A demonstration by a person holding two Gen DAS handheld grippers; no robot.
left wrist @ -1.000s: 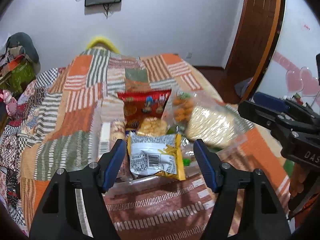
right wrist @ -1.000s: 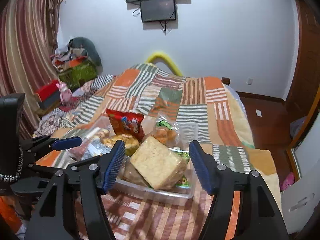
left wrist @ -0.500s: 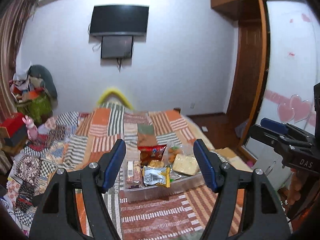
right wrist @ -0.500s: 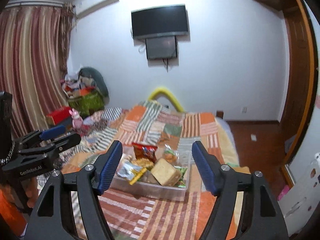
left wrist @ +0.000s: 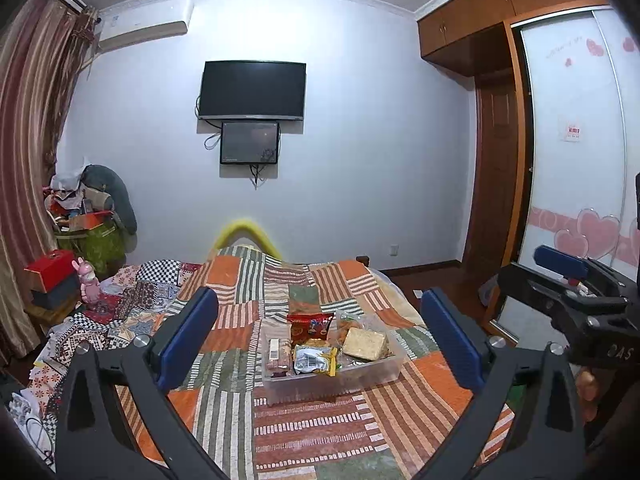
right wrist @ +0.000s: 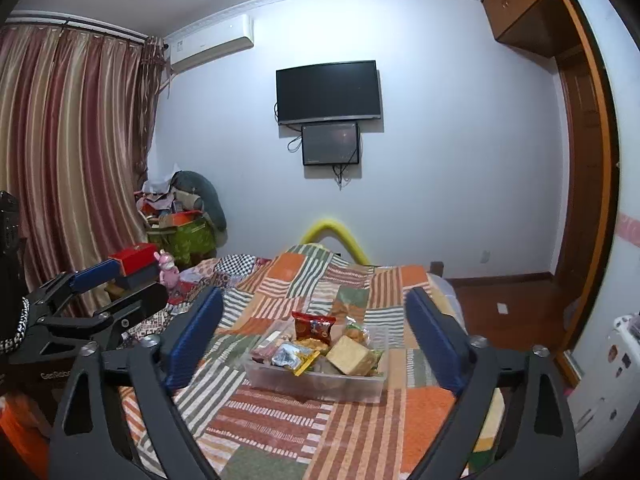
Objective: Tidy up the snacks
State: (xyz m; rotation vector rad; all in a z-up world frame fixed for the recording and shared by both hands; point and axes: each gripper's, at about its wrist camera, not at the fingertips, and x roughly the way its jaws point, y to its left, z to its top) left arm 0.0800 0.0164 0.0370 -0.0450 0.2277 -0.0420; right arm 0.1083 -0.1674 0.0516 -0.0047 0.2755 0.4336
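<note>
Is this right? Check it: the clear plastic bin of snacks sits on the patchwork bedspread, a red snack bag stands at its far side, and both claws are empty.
Almost right, with one mistake: the red snack bag lies inside the clear plastic bin, toward its far end, not outside it. Both wrist views show this. The bin does sit on the patchwork bedspread, and the left claw and right claw hold nothing, their jaws opening.
</note>
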